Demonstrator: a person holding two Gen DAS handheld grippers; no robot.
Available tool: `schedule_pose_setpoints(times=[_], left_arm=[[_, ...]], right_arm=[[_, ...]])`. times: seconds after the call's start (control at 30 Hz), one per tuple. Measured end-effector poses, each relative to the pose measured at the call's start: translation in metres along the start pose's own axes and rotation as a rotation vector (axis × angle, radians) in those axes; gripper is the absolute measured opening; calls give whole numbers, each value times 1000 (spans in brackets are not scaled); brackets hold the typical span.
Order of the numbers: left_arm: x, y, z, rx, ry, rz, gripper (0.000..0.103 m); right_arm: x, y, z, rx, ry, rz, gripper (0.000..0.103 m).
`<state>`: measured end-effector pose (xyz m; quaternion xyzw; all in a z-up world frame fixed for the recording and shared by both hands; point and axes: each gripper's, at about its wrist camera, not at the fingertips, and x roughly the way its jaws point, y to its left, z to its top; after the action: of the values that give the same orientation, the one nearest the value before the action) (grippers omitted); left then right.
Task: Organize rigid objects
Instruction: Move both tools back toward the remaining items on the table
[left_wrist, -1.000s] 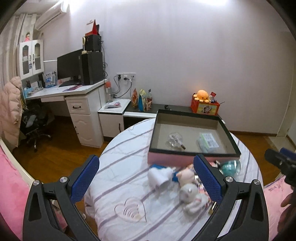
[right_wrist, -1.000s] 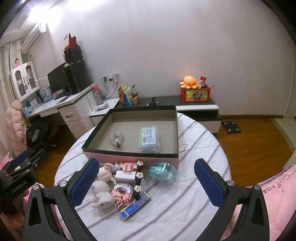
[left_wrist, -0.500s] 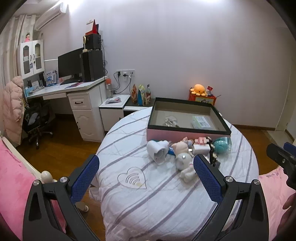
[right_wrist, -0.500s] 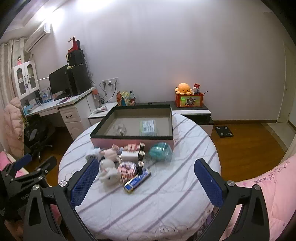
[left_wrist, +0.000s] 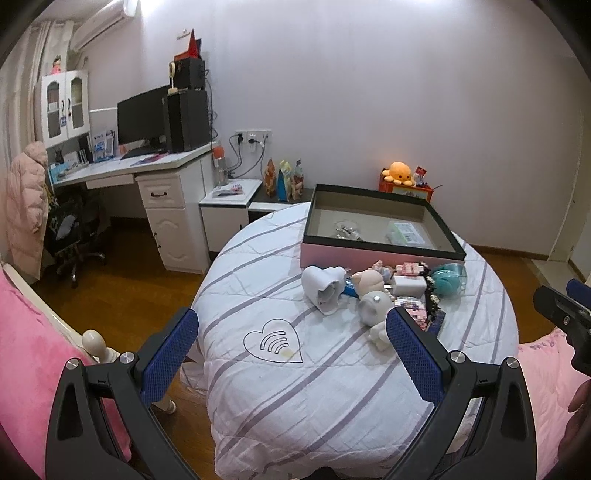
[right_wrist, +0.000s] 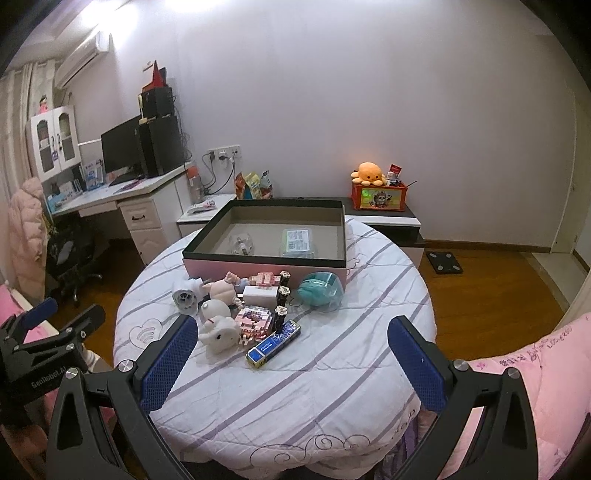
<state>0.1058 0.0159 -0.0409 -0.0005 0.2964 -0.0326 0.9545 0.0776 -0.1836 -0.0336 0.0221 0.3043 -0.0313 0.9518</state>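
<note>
on the round table (right_wrist: 332, 369), against the near wall of the open box (right_wrist: 266, 264), sits a heap of small things. the blue bar (right_wrist: 273, 344) lies nearest, its long axis running diagonally from near-left to far-right. beside it lie a white toy (right_wrist: 218, 328), a pink block model (right_wrist: 253, 321) and a teal case (right_wrist: 319, 291). left gripper (left_wrist: 291, 354) and right gripper (right_wrist: 291, 356) hang wide apart, empty, well short of the heap.

Left gripper (left_wrist: 291, 343) wide open, empty, above round table (left_wrist: 332, 387). Toys clustered beside pink box (left_wrist: 376, 254).
</note>
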Motion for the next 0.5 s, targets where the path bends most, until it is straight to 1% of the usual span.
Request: schedule_pose_setpoints(times=[0.33,0.5], left_arm=[[45,2,1,-4,63,-12,103],[83,3,7,-21,108,-29,103]], right_arm=[[41,-7,0,16,66,-4,103],[70,-18,4,29,109,-20,103]])
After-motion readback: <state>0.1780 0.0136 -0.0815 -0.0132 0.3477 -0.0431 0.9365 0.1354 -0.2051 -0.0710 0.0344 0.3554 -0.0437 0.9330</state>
